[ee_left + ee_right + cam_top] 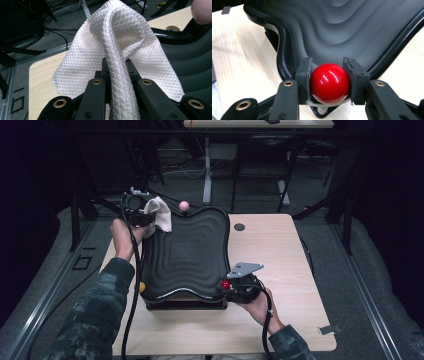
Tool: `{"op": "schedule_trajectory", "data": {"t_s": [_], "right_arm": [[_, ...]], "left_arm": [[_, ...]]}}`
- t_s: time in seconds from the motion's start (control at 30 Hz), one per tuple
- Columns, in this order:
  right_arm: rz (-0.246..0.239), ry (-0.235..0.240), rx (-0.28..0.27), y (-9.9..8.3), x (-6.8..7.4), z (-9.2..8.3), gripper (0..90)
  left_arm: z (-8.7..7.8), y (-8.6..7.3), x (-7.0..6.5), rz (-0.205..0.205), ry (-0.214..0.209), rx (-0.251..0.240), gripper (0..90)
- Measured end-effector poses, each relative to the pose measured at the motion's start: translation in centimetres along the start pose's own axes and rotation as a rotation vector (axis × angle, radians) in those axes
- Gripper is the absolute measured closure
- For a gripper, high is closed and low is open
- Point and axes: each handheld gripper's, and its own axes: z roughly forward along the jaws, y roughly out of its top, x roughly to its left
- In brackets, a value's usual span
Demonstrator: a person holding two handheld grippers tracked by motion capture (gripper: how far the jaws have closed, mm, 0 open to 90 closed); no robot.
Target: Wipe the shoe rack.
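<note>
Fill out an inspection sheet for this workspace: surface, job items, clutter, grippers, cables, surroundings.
Surface: light wooden table, round grommet near its far edge.
Job's things: black wavy tray on a base; white waffle-weave cloth at its far left corner; red ball knob at the near right corner; pink ball knob far; yellow ball knob near left.
Clutter: small grey clip at the table's near right edge.
Grippers: left gripper shut on the cloth; right gripper shut on the red knob.
Cables: black gripper cable trails along each forearm.
Surroundings: dark room, desk legs, floor wires.
</note>
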Motion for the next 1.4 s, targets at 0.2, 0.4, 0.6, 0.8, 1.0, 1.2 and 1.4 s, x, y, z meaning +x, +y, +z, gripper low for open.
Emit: {"op": "schedule_trajectory", "data": {"t_s": [0.2,0.4,0.6,0.8,1.0,1.2,1.4], "right_arm": [[0.009,0.048,-0.036,-0.1,-0.1,0.2,59.7],[0.006,0.033,-0.025,-0.1,-0.1,0.1,59.7],[0.007,0.030,-0.024,-0.1,0.0,0.2,59.7],[0.004,0.028,-0.020,0.0,0.0,0.1,59.8],[0.006,0.025,-0.021,0.0,0.0,0.1,59.8],[0.006,0.032,-0.024,0.0,0.0,0.2,59.7],[0.006,0.027,-0.022,0.0,0.0,0.2,59.7]], "left_arm": [[0.2,-0.2,0.2,-0.014,-0.014,0.014,82.8],[0.0,-0.7,0.1,0.000,-0.026,0.031,82.9],[-0.4,-1.6,0.0,0.010,-0.043,0.041,82.8],[-0.8,-2.7,-0.1,0.009,-0.061,0.044,82.8],[-1.2,-3.8,-0.6,0.019,-0.073,0.049,82.9],[-1.5,-4.7,-1.2,0.033,-0.075,0.050,82.9],[-1.9,-5.8,-1.6,0.042,-0.099,0.052,82.8]]}}
